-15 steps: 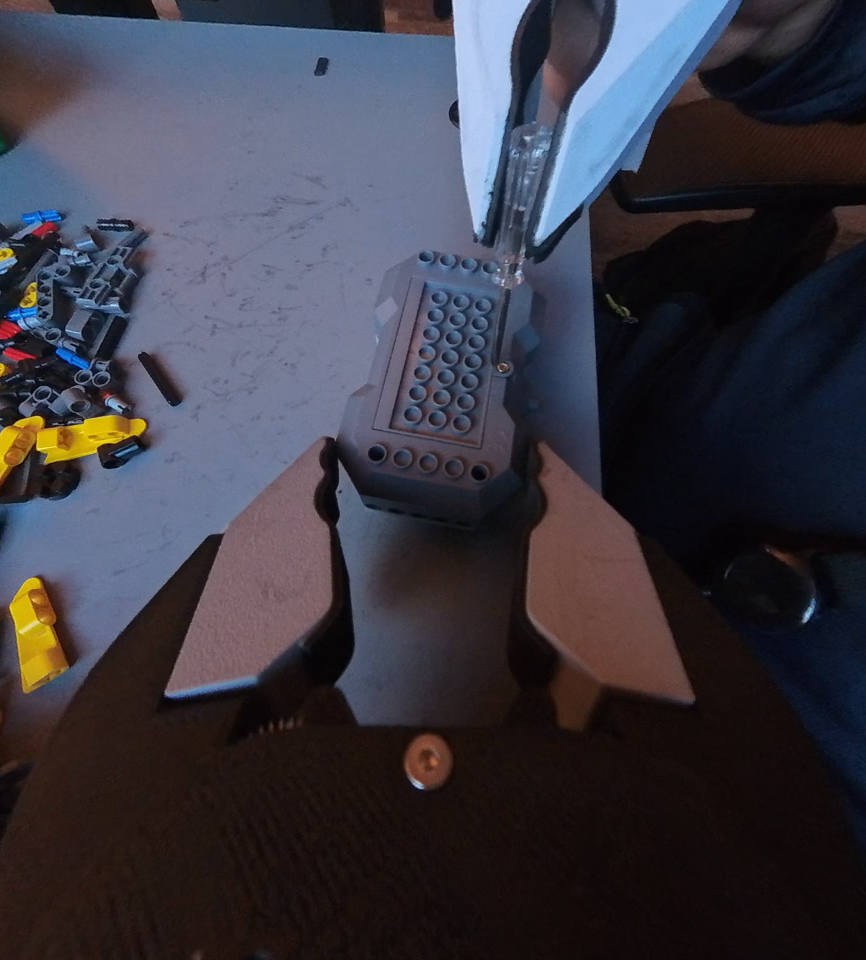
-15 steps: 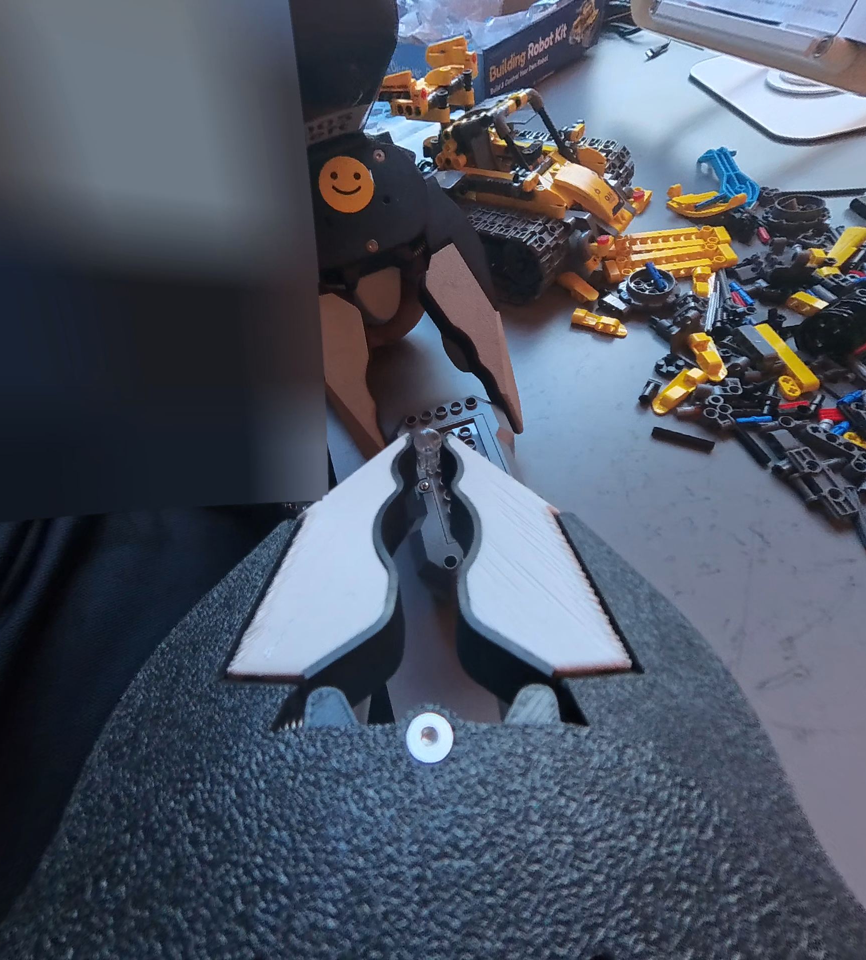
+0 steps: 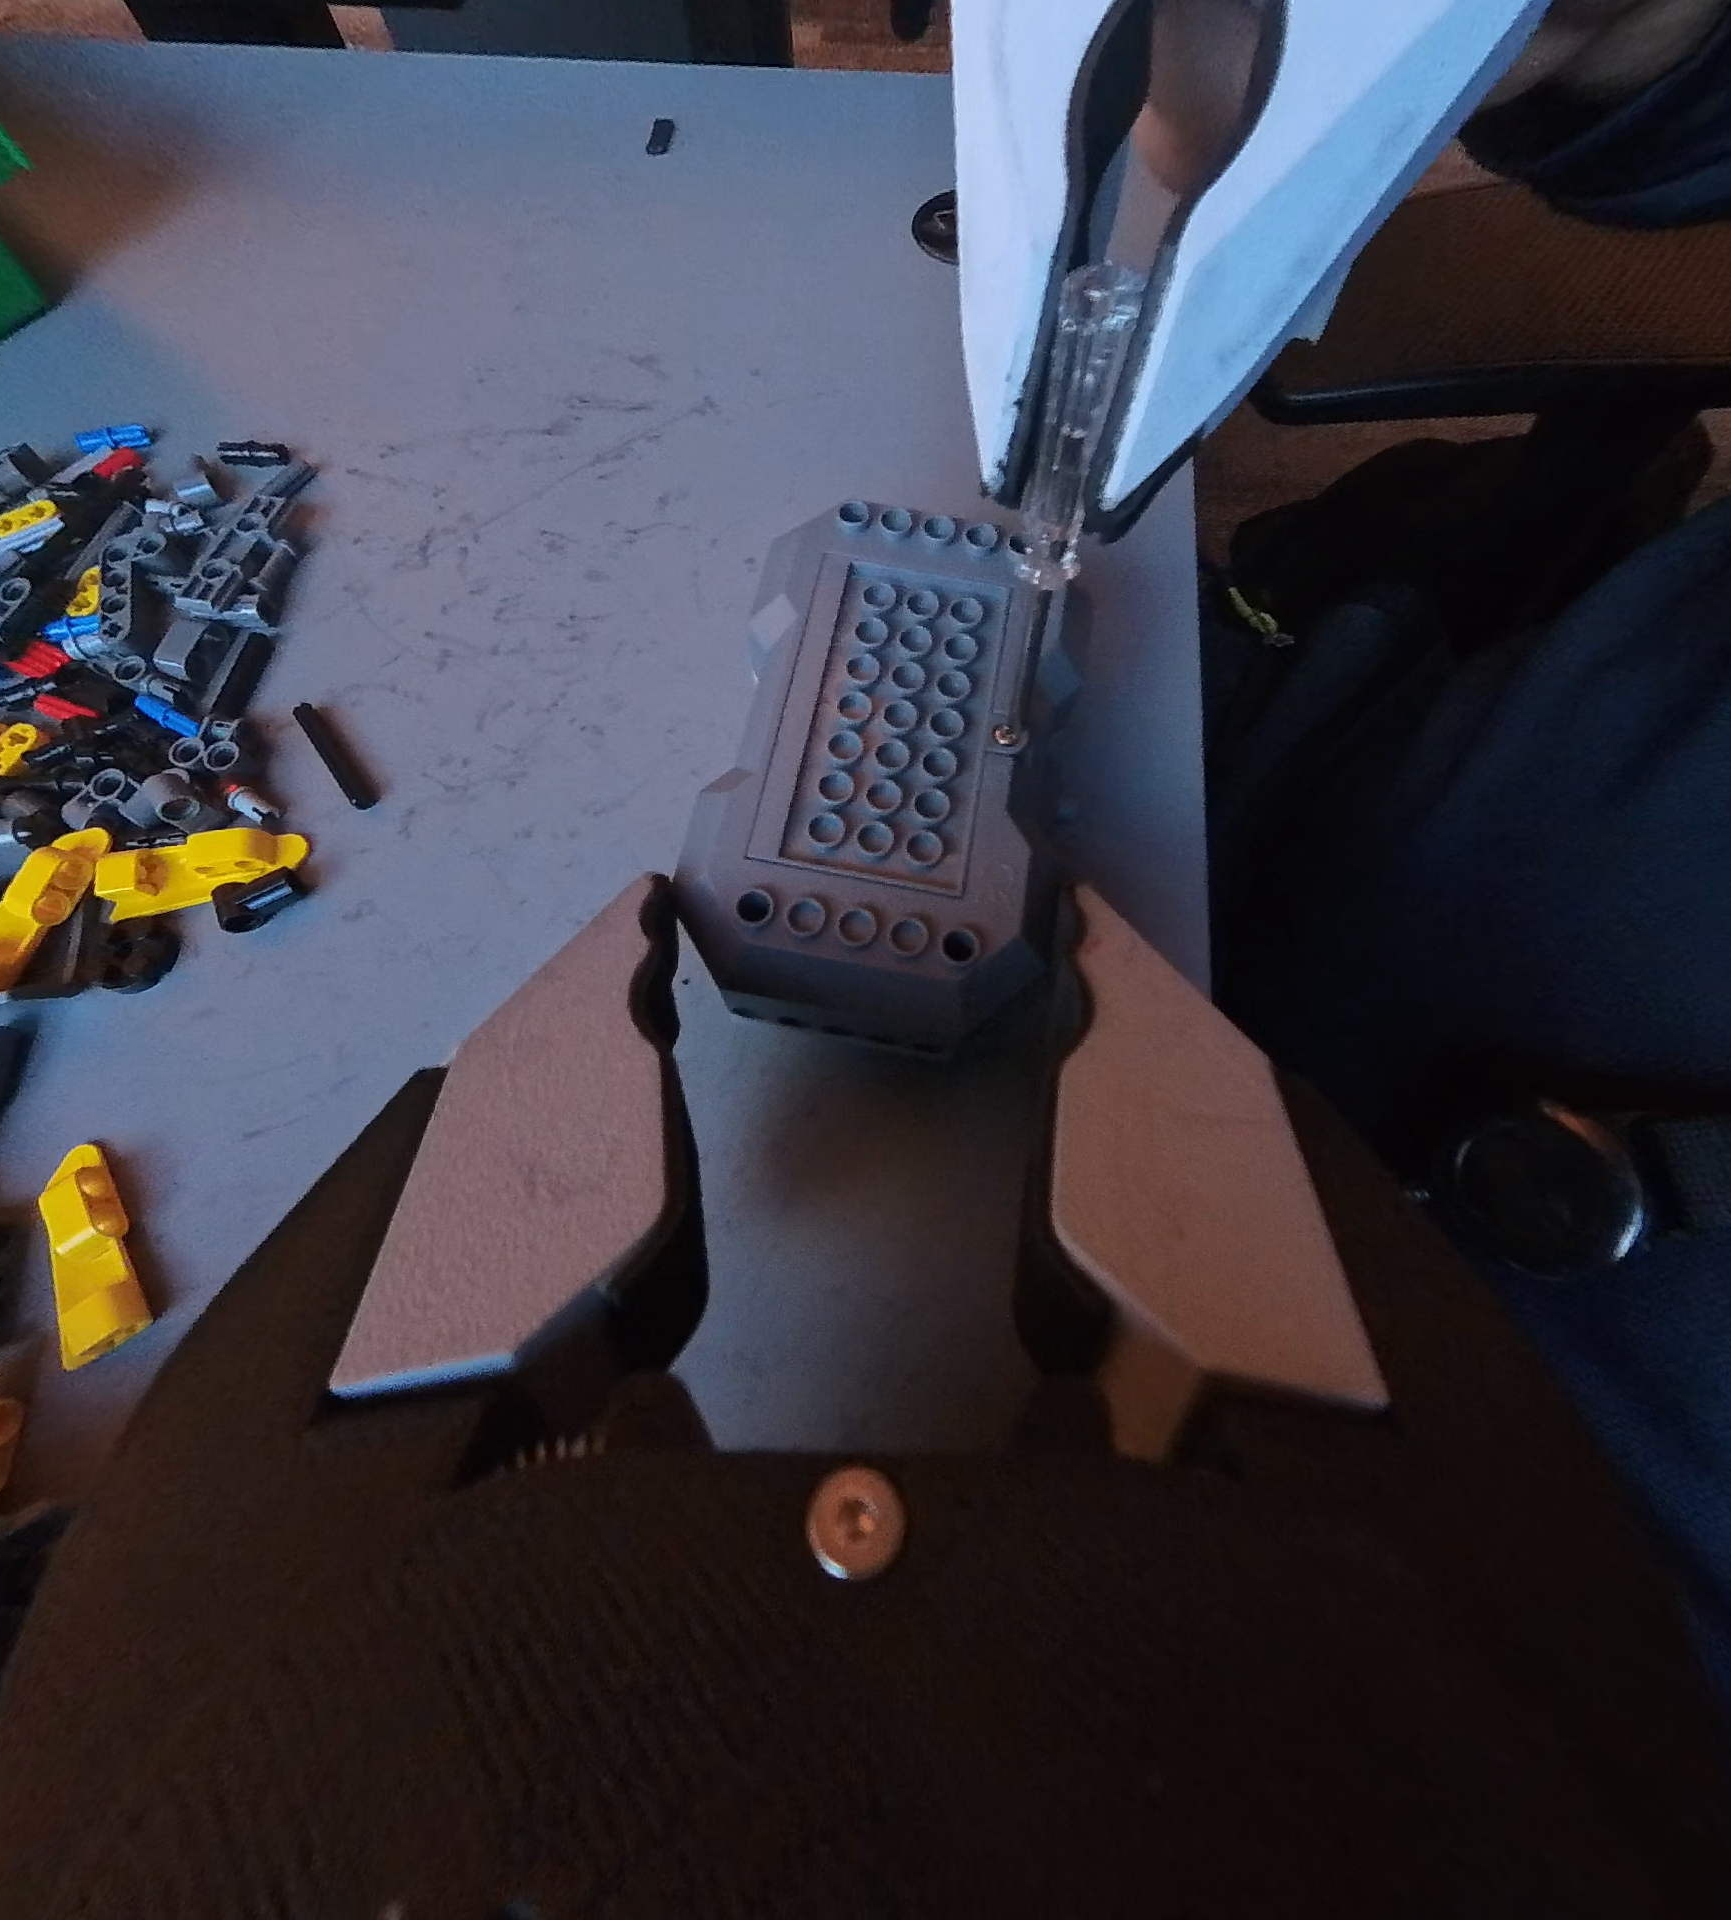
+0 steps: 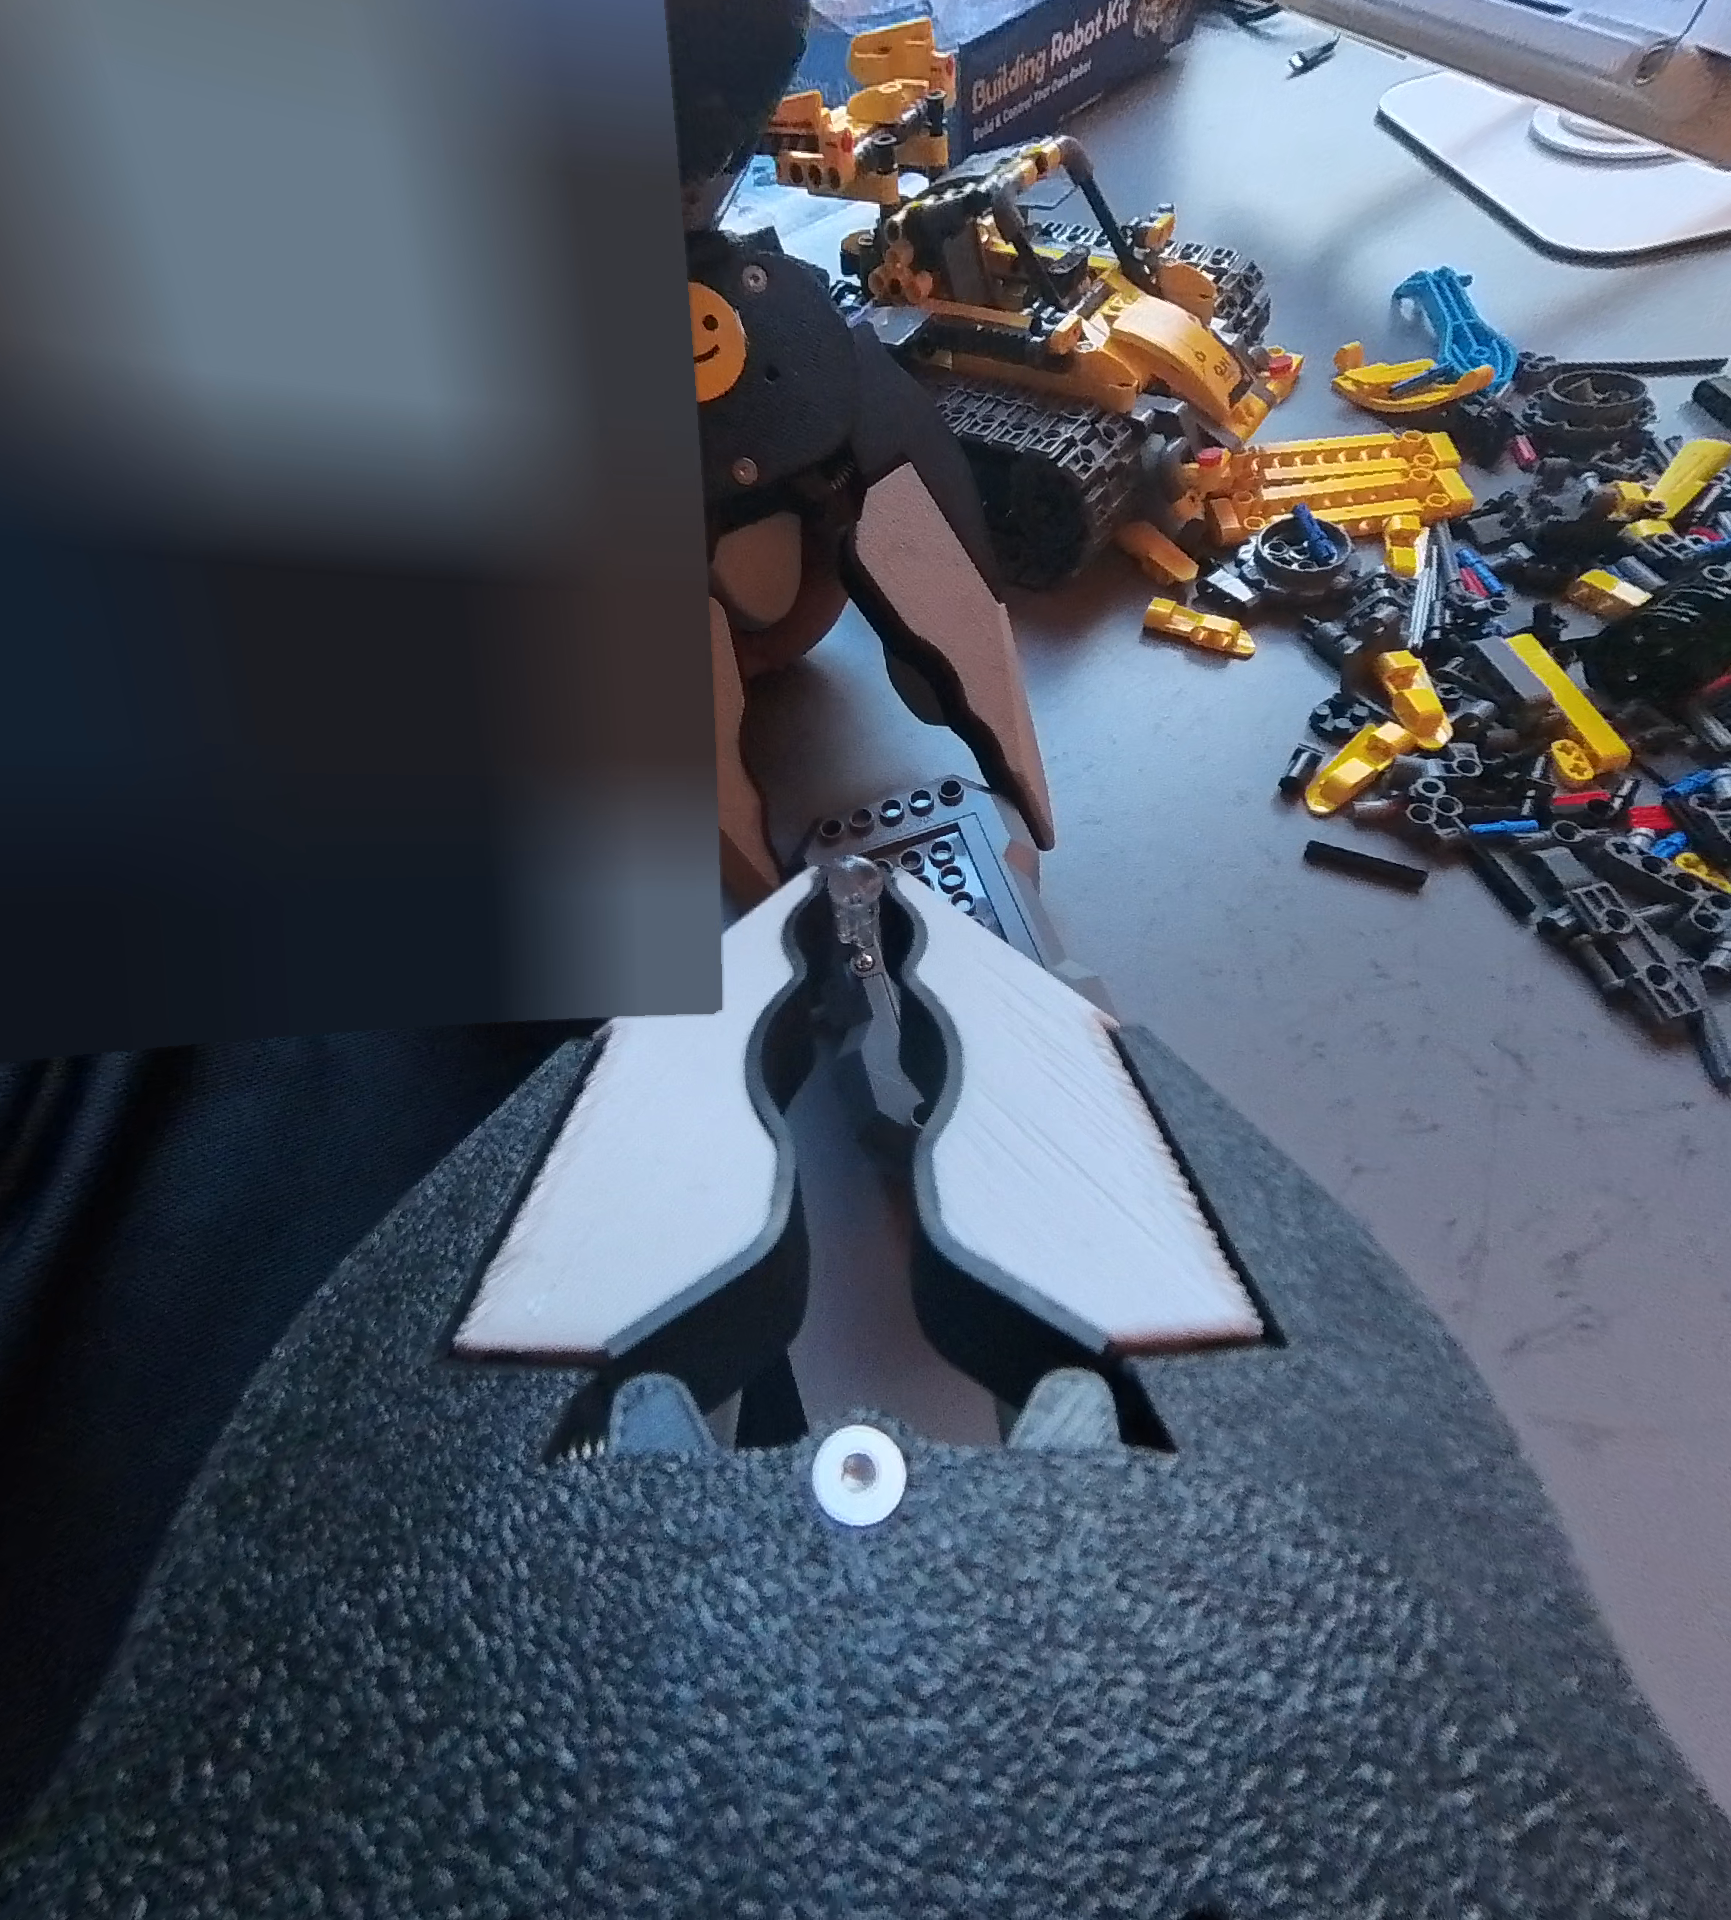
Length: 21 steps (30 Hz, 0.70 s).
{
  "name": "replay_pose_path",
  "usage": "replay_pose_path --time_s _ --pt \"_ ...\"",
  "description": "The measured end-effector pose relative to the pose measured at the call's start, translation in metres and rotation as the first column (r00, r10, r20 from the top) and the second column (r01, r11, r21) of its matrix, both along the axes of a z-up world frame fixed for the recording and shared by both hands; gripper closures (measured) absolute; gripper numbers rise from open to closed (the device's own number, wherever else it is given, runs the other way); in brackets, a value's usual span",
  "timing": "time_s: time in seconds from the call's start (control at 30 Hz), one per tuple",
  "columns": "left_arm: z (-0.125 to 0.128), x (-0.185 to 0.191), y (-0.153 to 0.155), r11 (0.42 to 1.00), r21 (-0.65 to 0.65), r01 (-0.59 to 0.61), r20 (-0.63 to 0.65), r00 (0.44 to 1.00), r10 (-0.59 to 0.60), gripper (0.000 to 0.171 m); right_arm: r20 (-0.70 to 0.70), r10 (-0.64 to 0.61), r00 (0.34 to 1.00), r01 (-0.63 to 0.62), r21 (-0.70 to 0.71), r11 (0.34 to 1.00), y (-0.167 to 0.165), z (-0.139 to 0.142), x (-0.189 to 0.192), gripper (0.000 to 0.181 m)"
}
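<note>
A grey studded box [image 3: 882, 748] lies on the grey table [image 3: 528, 416] near its right edge. My left gripper [image 3: 866, 925] is shut on the box's near end, one finger on each side. My right gripper [image 3: 1058, 499], with white fingers, is shut on a clear-handled screwdriver [image 3: 1074, 416]. The screwdriver's tip rests on a small screw [image 3: 1008, 735] at the box's right rim. In the right wrist view, my right gripper [image 4: 856, 883] holds the screwdriver [image 4: 853, 896] over the box [image 4: 954, 862], and my left gripper [image 4: 897, 847] straddles the box's far end.
Loose yellow, grey, black and blue pieces [image 3: 61, 727] are piled on the left, with a black pin [image 3: 336, 753] apart from them. A yellow tracked model [image 4: 1069, 343], a blue box [image 4: 1048, 62] and a white stand base [image 4: 1619, 177] lie beyond. A person's dark clothing [image 3: 1515, 831] borders the table edge. Spacing between my two grippers at the tips: around 7 cm. The black pin [image 3: 336, 753] lies around 9 cm away from my left fingertips. My right wrist view [image 4: 1370, 865] looks at it from another angle.
The screwdriver handle has shifted very slightly to the right while its tip stays on the screw. The box and the left gripper have not moved.
</note>
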<state>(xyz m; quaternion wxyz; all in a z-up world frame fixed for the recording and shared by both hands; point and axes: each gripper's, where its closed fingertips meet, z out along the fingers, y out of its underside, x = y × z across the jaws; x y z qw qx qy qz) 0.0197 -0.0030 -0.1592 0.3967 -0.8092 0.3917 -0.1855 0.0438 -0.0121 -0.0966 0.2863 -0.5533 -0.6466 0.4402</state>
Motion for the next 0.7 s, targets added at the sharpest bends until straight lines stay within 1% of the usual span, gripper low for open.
replay_pose_path --time_s 0.43,0.57,0.7 --pt "-0.0002 -0.0001 0.0003 0.999 0.0 -0.037 0.0 0.999 0.037 0.103 0.02 -0.019 1.0 0.019 0.03 0.999 0.0013 -0.0018 0.0 0.173" --pt "-0.0002 -0.0002 0.0003 0.999 -0.001 -0.039 0.001 0.999 0.039 0.103 0.028 -0.019 0.999 0.018 0.052 0.998 0.0014 -0.002 -0.0002 0.173" --pt "-0.0001 -0.0002 0.0003 0.999 -0.002 -0.043 0.002 0.999 0.043 0.103 0.041 -0.018 0.999 0.014 0.104 0.994 0.0004 -0.0022 -0.001 0.173"
